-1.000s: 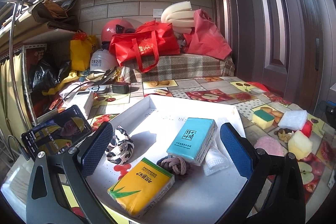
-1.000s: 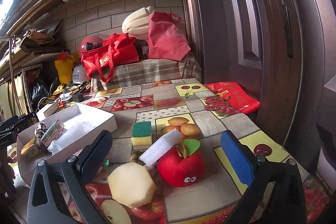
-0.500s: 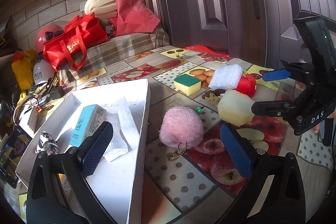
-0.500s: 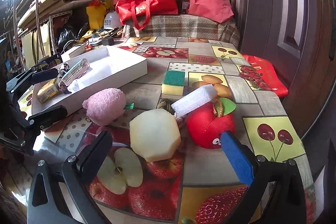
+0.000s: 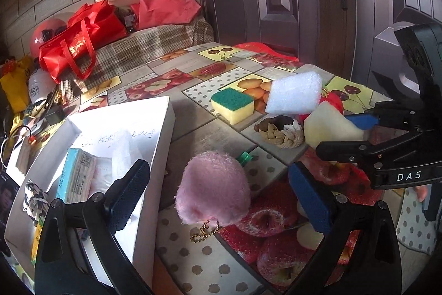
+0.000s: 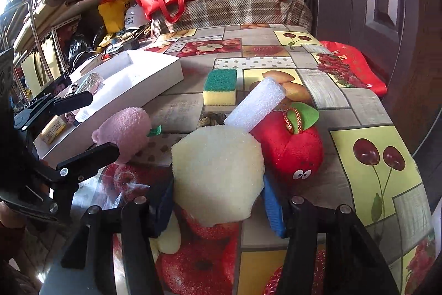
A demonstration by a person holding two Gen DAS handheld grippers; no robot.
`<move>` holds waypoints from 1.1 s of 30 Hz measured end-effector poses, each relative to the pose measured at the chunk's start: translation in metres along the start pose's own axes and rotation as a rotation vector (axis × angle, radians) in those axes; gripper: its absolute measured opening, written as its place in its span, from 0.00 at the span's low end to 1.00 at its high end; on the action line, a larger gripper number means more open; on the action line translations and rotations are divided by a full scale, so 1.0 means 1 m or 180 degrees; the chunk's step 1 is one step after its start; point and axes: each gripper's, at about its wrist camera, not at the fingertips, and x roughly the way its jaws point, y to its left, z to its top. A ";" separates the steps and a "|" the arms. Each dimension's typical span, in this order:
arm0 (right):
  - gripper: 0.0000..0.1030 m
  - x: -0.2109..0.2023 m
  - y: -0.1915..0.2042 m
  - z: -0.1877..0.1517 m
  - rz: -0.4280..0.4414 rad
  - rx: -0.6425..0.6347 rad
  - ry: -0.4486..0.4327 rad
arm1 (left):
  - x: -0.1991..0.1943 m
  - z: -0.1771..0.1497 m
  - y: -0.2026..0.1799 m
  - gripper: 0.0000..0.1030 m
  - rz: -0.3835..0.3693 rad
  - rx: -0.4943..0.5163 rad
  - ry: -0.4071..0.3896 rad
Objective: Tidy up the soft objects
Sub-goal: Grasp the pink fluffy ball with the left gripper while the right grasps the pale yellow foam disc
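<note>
Your surface (image 6: 359, 107), under its fruit-print cloth, fills both views, with the white box (image 5: 154, 145) lying open at its left side. In that box sit a teal tissue pack (image 5: 73, 179), a patterned scrunchie (image 5: 33, 198) and a yellow pack (image 6: 54, 129), tucked toward the near end. Just right of the box wall rests the pink plush ball (image 5: 212, 187), its gold bead chain trailing toward you.

Your left gripper (image 5: 218, 192) hangs over that ball with its fingers spread wide, one above the box edge, the other over the printed apples; neither pad touches the plush.

Over on the right, your right gripper (image 6: 218, 198) has just been closing, and the pale yellow foam block (image 6: 218, 170) is now pinched between its fingers, blue pads pressed into both flanks. The block is resting low by the surface, right up against the red plush apple (image 6: 290, 151).

A white foam roll (image 6: 257, 104) leans across the apple's top and touches the yellow block's upper edge. Behind it lies the green-and-yellow sponge (image 6: 221, 87), flat and well clear of the box. Between sponge and block you've got a small braided rope knot (image 5: 279, 132), partly hidden from the right wrist camera.
</note>
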 end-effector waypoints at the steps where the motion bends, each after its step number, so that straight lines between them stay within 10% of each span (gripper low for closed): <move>1: 0.55 0.000 -0.004 0.000 0.0021 0.0060 -0.0003 | 0.007 0.002 -0.005 0.98 0.0042 0.0039 0.0062; 9: 0.56 0.002 -0.003 0.002 0.0056 0.0111 -0.0001 | 0.014 0.000 -0.026 0.98 -0.0454 0.0071 0.0273; 19: 0.56 0.003 -0.008 0.003 0.0089 0.0171 -0.0016 | 0.013 0.007 -0.010 0.98 -0.0031 -0.0250 0.0172; 33: 0.56 0.003 -0.013 0.002 0.0130 0.0274 -0.0016 | 0.027 0.003 -0.028 0.95 -0.0290 -0.0068 0.0471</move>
